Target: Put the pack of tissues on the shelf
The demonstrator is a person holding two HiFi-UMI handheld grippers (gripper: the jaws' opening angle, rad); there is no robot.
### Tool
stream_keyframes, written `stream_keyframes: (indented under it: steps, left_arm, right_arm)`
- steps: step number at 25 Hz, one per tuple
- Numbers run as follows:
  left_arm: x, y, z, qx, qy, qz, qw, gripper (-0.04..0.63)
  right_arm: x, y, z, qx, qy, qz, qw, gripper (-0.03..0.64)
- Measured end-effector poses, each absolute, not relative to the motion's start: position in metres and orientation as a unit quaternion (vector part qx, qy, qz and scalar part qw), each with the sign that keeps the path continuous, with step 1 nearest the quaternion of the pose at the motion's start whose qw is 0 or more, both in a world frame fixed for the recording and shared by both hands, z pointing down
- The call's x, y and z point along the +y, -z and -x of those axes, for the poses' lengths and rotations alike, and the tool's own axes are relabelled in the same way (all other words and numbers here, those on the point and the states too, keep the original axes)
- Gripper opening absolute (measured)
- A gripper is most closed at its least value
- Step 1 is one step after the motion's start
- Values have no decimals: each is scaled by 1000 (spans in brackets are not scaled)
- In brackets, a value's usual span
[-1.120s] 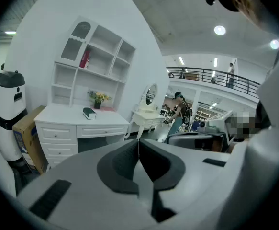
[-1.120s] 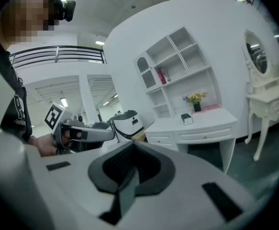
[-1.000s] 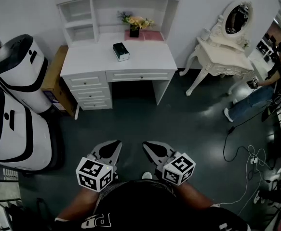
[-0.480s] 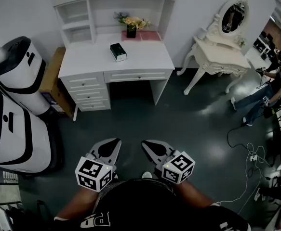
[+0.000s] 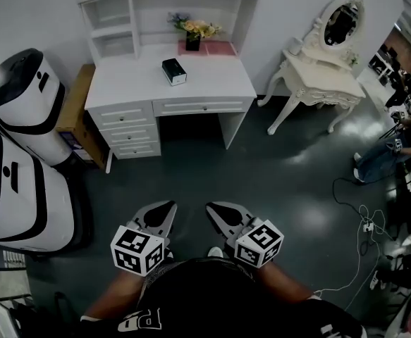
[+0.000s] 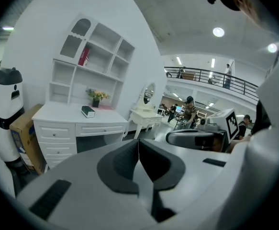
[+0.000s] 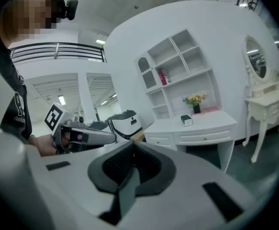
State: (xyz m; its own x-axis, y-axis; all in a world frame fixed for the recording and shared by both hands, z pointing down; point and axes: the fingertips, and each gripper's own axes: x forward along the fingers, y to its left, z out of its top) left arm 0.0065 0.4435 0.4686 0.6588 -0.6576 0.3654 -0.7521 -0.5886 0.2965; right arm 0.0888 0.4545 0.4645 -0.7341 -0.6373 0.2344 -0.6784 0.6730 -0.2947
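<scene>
A dark pack of tissues (image 5: 174,71) (image 6: 87,111) (image 7: 186,120) lies on the top of a white desk (image 5: 212,83) across the room. Above the desk rises a white shelf unit (image 5: 113,20) (image 6: 103,56) (image 7: 175,61) with open compartments. My left gripper (image 5: 159,213) and right gripper (image 5: 218,213) are held side by side over the dark floor, far short of the desk. Both have their jaws together with nothing between them, as the left gripper (image 6: 138,143) and the right gripper (image 7: 133,147) show in their own views.
A vase of flowers (image 5: 193,32) on a pink mat stands at the desk's back. Two large white-and-black machines (image 5: 18,146) and a cardboard box (image 5: 75,111) stand left of the desk. A white dressing table with an oval mirror (image 5: 325,62) stands right. People (image 5: 392,150) and cables (image 5: 360,224) are at far right.
The view has shifted slightly, so the desk sits a little higher in frame. The person at the right has moved further right. My grippers have stayed put.
</scene>
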Motion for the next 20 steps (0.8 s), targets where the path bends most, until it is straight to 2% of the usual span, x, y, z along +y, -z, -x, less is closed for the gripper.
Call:
stream_keyframes:
  steps: [7,20]
  left_arm:
    - [439,-464,24,-396,-114,-891,189,17]
    - [439,-474,92,-375,-127,-900,184,17]
  right_arm:
    - [451,-470,-58,-907,-159,-381,83,11]
    - [452,-484,9,-893,-200,-397,67,11]
